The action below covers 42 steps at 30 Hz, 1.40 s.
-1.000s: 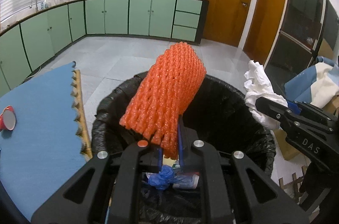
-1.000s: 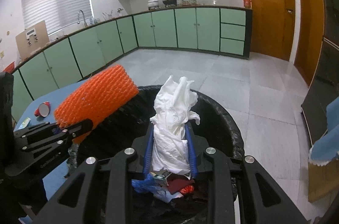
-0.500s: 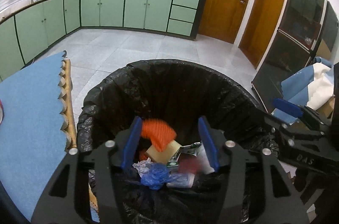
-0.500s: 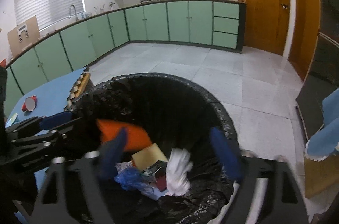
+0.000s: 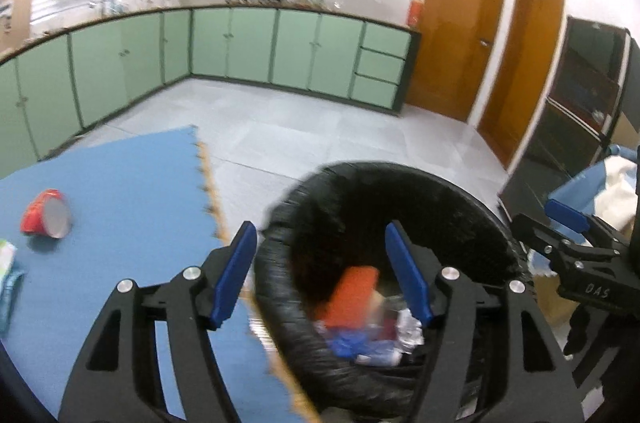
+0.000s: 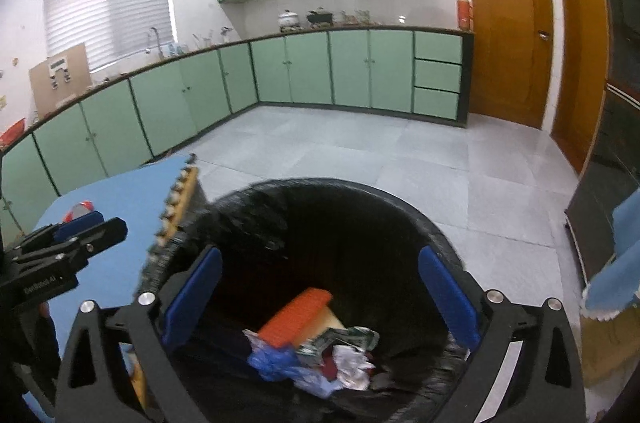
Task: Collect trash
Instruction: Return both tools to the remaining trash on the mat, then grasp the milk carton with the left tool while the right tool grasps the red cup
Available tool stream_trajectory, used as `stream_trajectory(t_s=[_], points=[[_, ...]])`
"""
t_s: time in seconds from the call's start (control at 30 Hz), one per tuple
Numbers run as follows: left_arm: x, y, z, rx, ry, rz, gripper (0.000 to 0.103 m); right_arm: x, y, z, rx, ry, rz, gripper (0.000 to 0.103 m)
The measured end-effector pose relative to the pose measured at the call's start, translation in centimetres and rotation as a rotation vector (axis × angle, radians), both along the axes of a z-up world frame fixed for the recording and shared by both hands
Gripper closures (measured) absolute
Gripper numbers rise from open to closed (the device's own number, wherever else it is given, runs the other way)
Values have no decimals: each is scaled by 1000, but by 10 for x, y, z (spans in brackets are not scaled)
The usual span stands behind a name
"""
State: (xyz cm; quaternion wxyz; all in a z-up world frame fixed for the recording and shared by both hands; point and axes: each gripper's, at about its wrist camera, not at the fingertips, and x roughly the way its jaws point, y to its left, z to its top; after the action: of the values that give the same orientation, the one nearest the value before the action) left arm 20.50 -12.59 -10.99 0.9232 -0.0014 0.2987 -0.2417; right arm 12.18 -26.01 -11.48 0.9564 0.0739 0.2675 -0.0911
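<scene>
- Far left on the blue foam mat [image 5: 120, 191]: a red cup [image 5: 46, 213] on its side, open mouth toward the camera. A pale green-and-white packet [image 5: 7, 255] lies at the mat's left edge, partly cut off.
- Left gripper [image 5: 322, 271]: jaws spread wide, nothing between the blue pads [image 5: 236, 273]. Left finger over the mat edge, right finger over the bin opening.
- Centre: trash bin [image 5: 360, 175] lined with a black bag, standing on the grey tile floor just beside the mat's toothed edge.
- Inside the bin: orange foam net [image 6: 294, 315] lying on top, tilted, resting on a tan cardboard piece [image 6: 330, 321]. Near it, crumpled blue plastic [image 6: 280, 363], a silvery wrapper [image 6: 352, 367] and a dark red scrap; details blurred.
- Right gripper [image 6: 320, 299]: jaws fully apart and empty, both fingers straddling the bin opening, above the trash.
- Far right: blue and white cloth [image 5: 612, 183] heaped by a dark cabinet.
- Far background: green kitchen cabinets [image 6: 312, 69], two wooden doors.
</scene>
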Motion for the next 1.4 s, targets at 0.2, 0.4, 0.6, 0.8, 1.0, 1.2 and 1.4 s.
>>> stream_trajectory(t_s=[0.2,0.4,0.6,0.8,1.0,1.2,1.4], points=[[3,66,15,11,-46,128,35,23,52,14,24,-44,100,6],[11,140,20,44,-64,274,35,52,109,15,40,-59,220,6],[20,206,15,88,-60,394,35,87,175,8,55,-54,344,6],[34,267,0,117,-17,490,35,116,219,-2,66,-43,399,6],[45,305,-24,120,50,532,33,147,255,-18,62,-17,421,6],[53,327,-42,110,113,522,30,167,278,-37,55,31,430,6],[65,339,-53,90,176,506,24,176,298,-51,29,74,458,6]])
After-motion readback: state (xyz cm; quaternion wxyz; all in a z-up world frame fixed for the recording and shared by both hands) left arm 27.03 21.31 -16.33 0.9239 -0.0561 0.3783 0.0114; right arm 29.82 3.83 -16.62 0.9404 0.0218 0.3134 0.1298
